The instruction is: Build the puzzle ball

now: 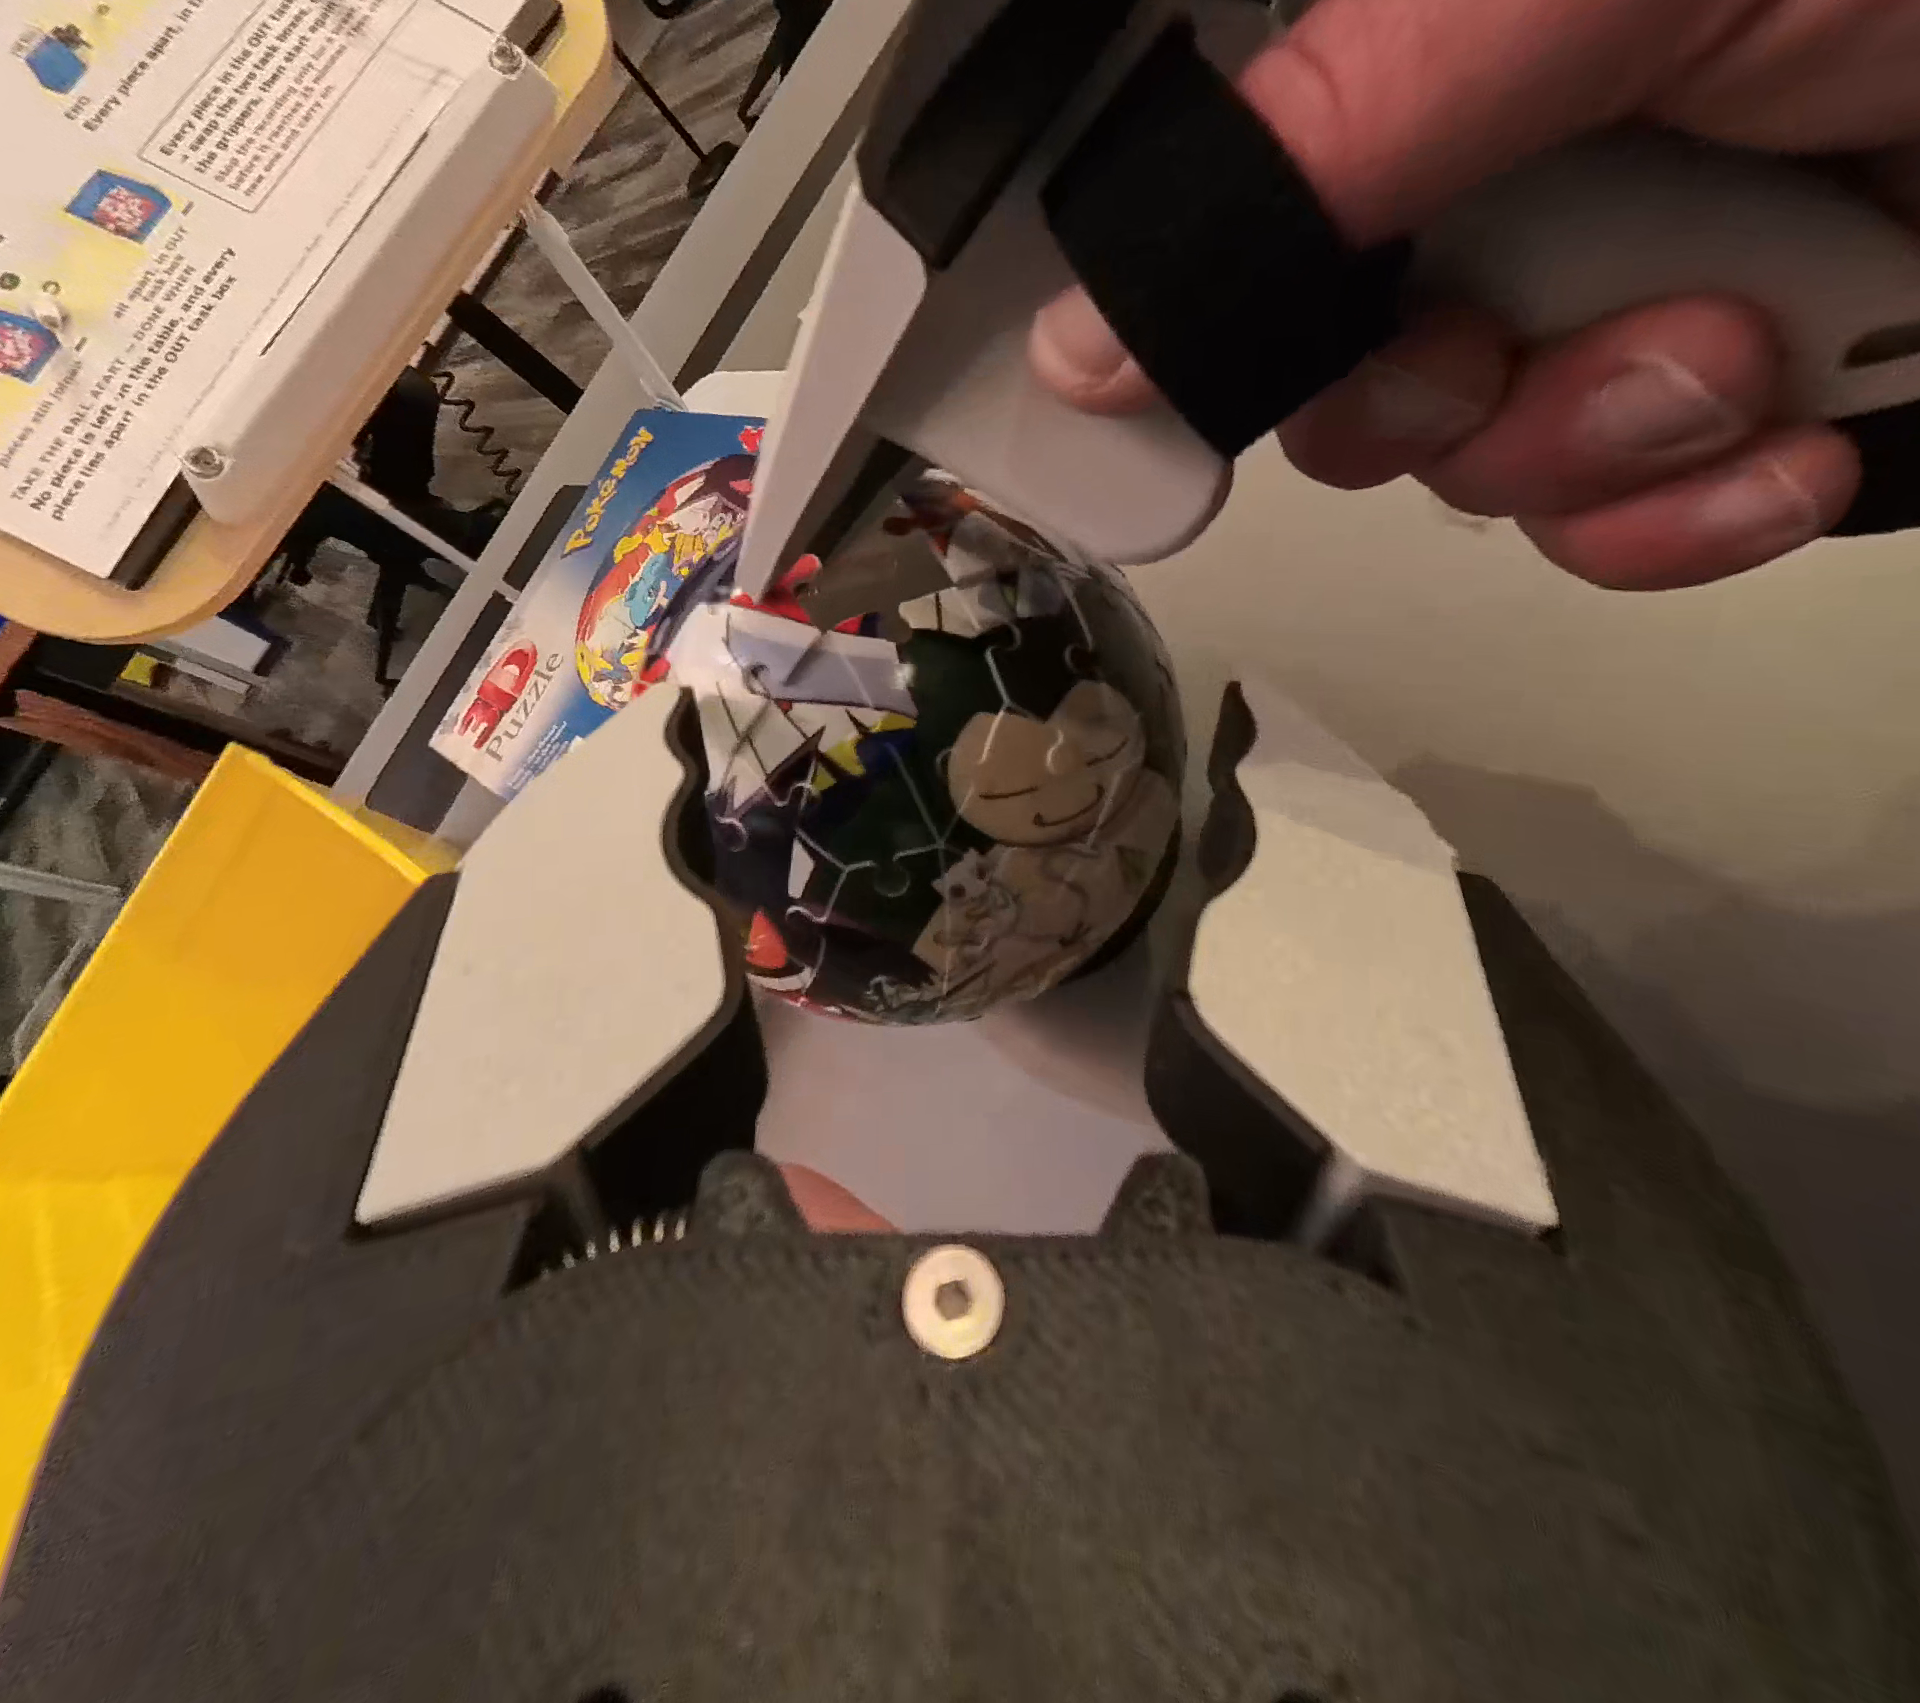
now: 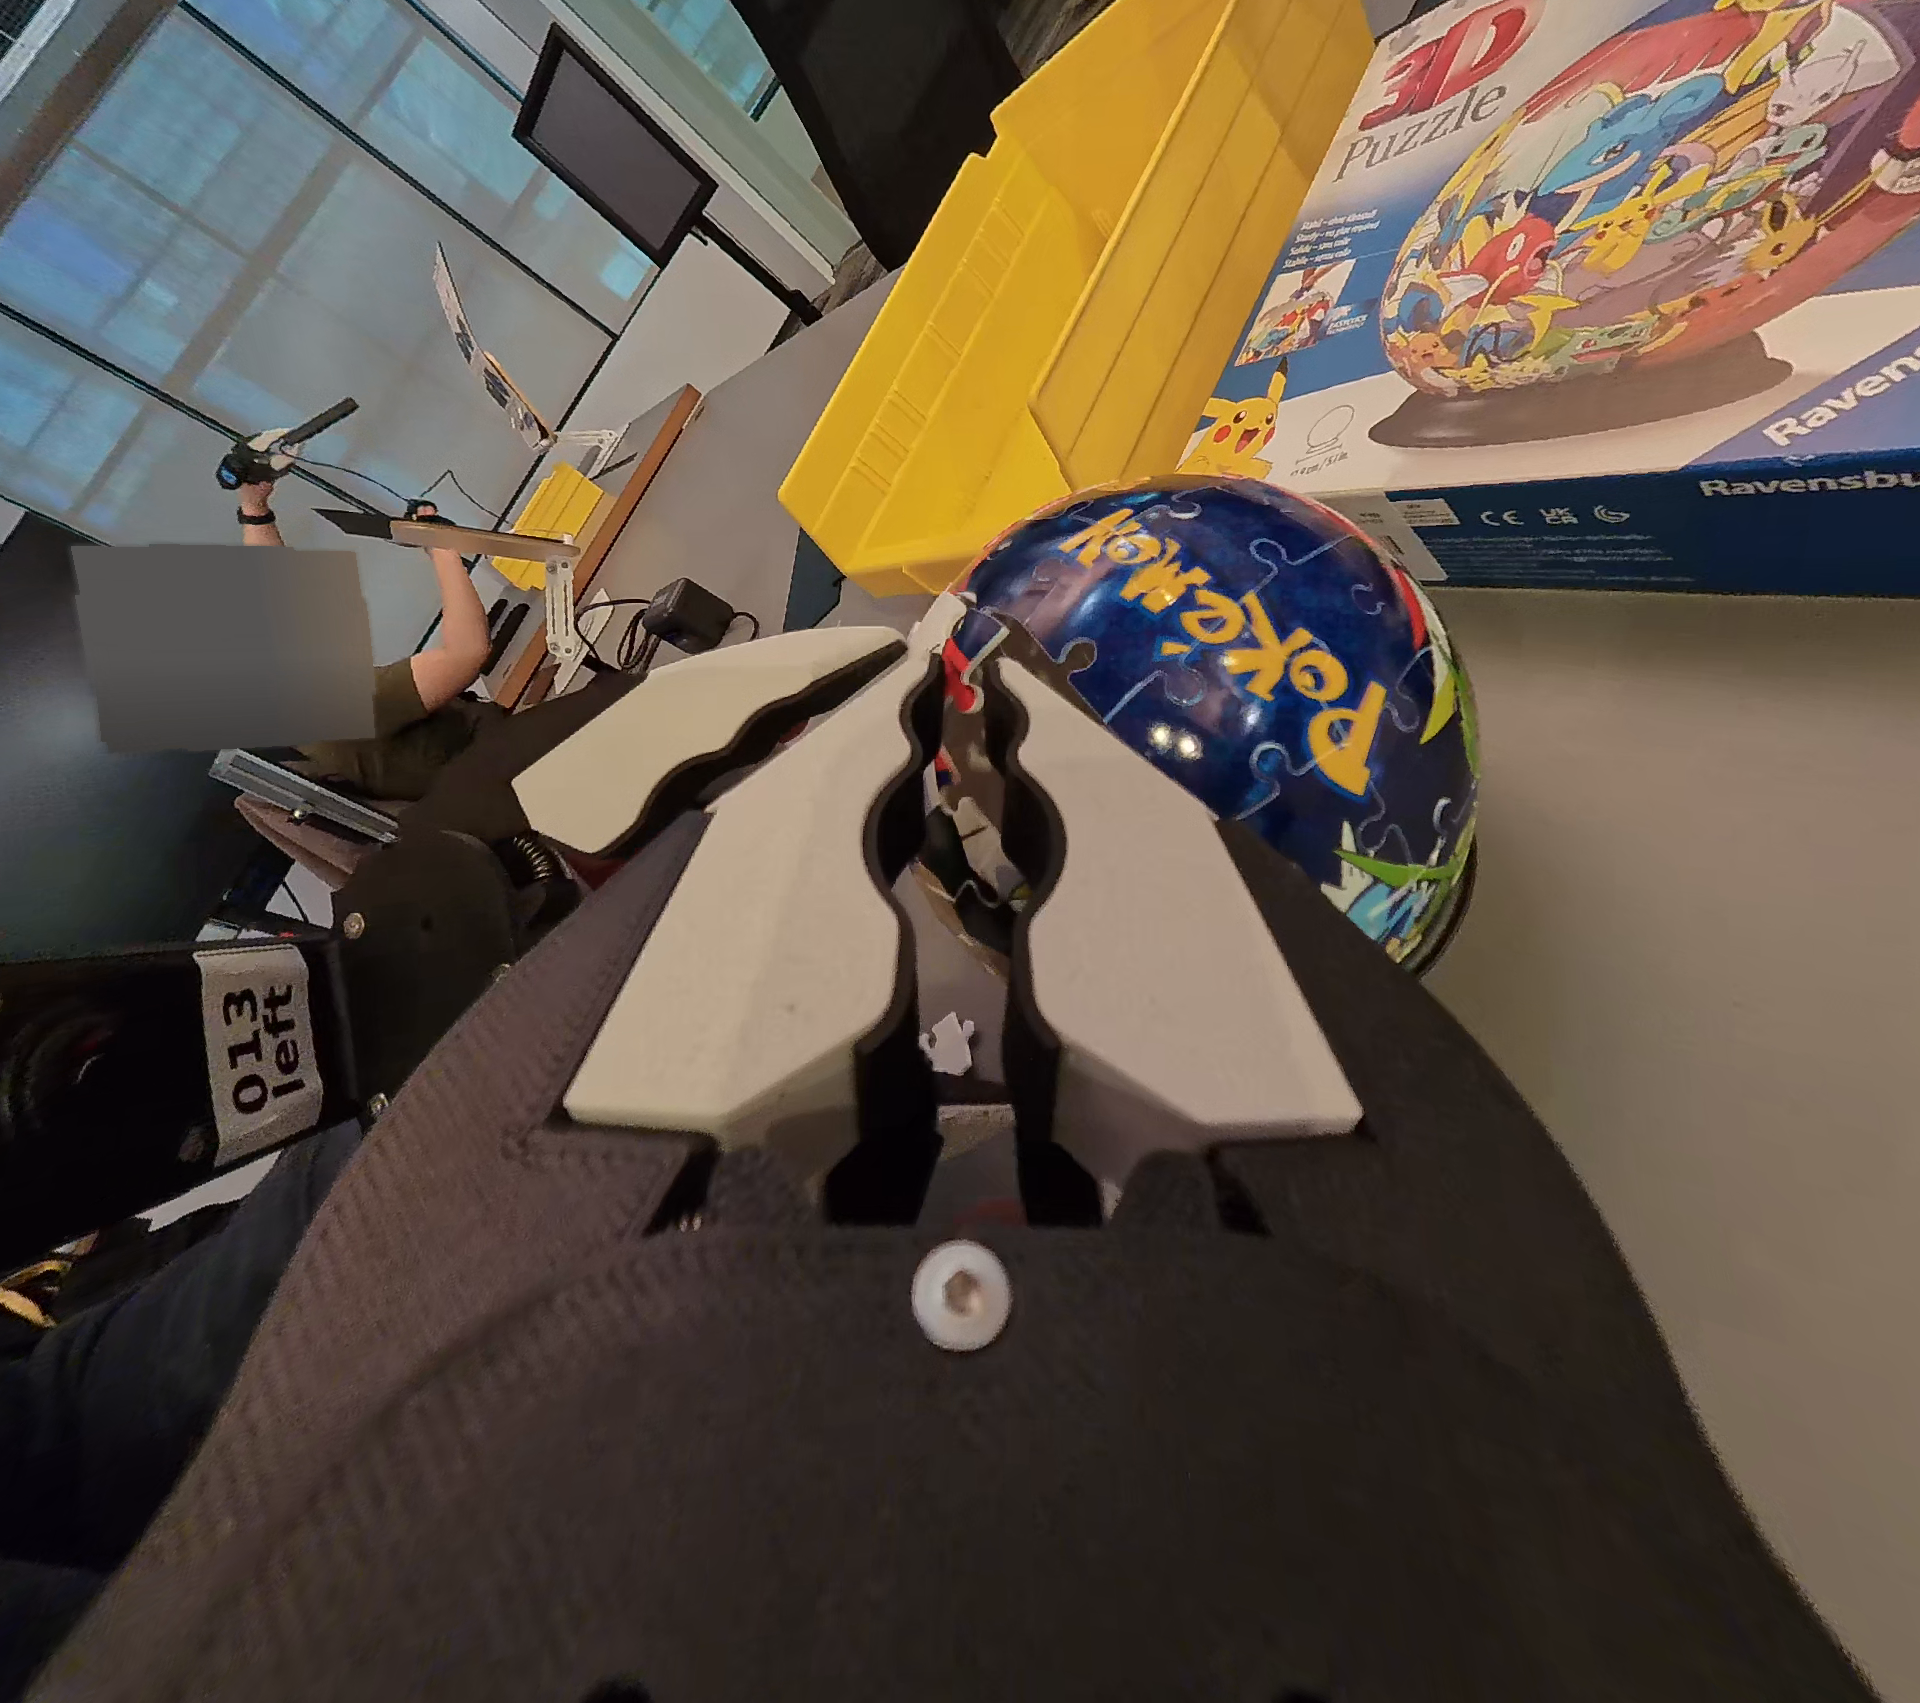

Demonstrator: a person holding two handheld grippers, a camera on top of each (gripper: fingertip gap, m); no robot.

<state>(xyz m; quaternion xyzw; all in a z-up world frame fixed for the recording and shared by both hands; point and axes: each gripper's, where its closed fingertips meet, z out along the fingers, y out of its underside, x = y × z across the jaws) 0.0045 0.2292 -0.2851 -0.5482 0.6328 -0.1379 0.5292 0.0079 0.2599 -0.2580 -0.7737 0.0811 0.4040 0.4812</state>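
The puzzle ball (image 1: 1039,822) stands on the pale table, nearly whole, with an open gap at its upper left. In the right wrist view its blue side (image 2: 1247,666) faces me. My left gripper (image 1: 951,780) is open wide, with one jaw on each side of the ball and the left pad against it. My right gripper (image 2: 961,677) is shut on a puzzle piece (image 1: 821,666), white on its back, and holds it at the edge of the gap. It comes down from above in the left wrist view (image 1: 764,588). One left finger (image 2: 727,718) shows beside the ball.
The puzzle box (image 2: 1610,199) lies behind the ball, also seen in the left wrist view (image 1: 603,593). A yellow bin (image 2: 1091,251) stands beside it (image 1: 208,978). An instruction sheet on a stand (image 1: 208,147) is at the far left. A person (image 2: 447,666) works at another table.
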